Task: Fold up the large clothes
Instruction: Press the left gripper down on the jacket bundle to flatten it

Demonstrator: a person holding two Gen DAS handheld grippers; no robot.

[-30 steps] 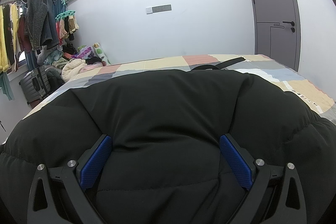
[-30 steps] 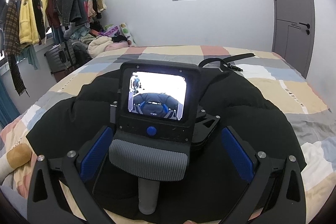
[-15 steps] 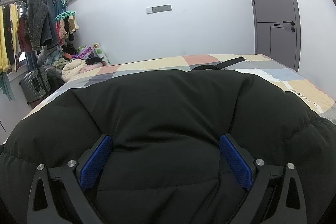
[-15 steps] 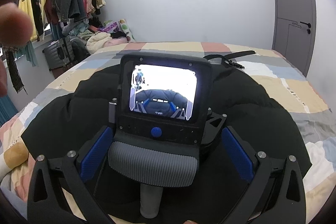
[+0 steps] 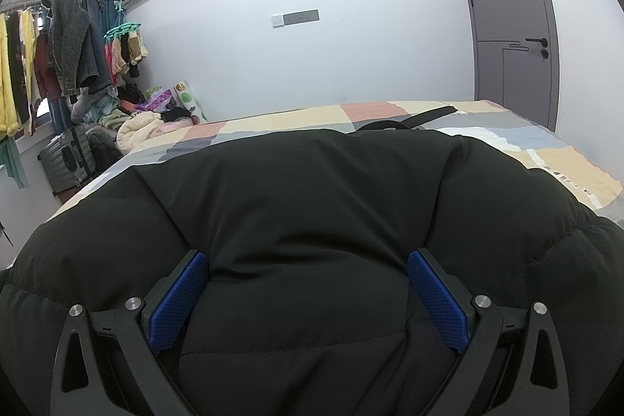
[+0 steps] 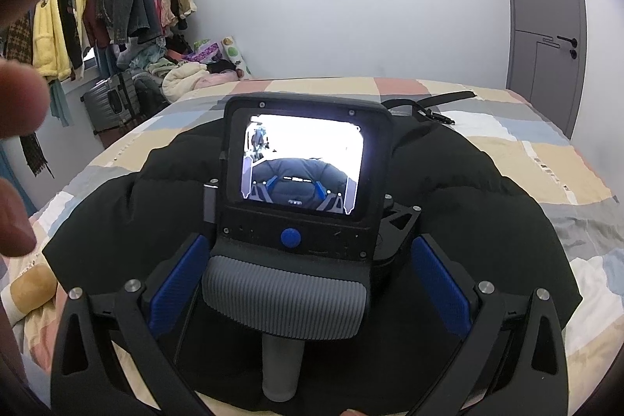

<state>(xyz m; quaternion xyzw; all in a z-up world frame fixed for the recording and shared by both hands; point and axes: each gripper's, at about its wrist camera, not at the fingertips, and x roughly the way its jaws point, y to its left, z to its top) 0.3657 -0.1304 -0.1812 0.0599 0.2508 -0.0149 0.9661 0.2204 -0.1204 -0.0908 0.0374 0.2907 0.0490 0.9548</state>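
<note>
A black puffer jacket (image 5: 312, 205) lies in a bulky heap on the patchwork bed (image 5: 553, 158). My left gripper (image 5: 308, 295) rests on the jacket, jaws wide open, with padded fabric bulging between the blue pads (image 5: 179, 303). In the right wrist view the jacket (image 6: 487, 205) spreads across the bed. My right gripper (image 6: 308, 283) is open just behind the left gripper's body, whose lit screen (image 6: 300, 162) and grey ribbed handle (image 6: 284, 299) sit between its fingers. A hand (image 6: 19, 143) is close to the lens at the left.
A black strap (image 6: 440, 104) lies on the bed beyond the jacket. A clothes rack (image 5: 58, 49), a clothes pile (image 5: 136, 127) and a suitcase (image 5: 66, 158) stand at the left. A grey door (image 5: 511, 18) is at the right.
A hand has come in close to the right wrist lens at the upper left. The right gripper has drawn slightly nearer to the left gripper. The left gripper has not moved.
</note>
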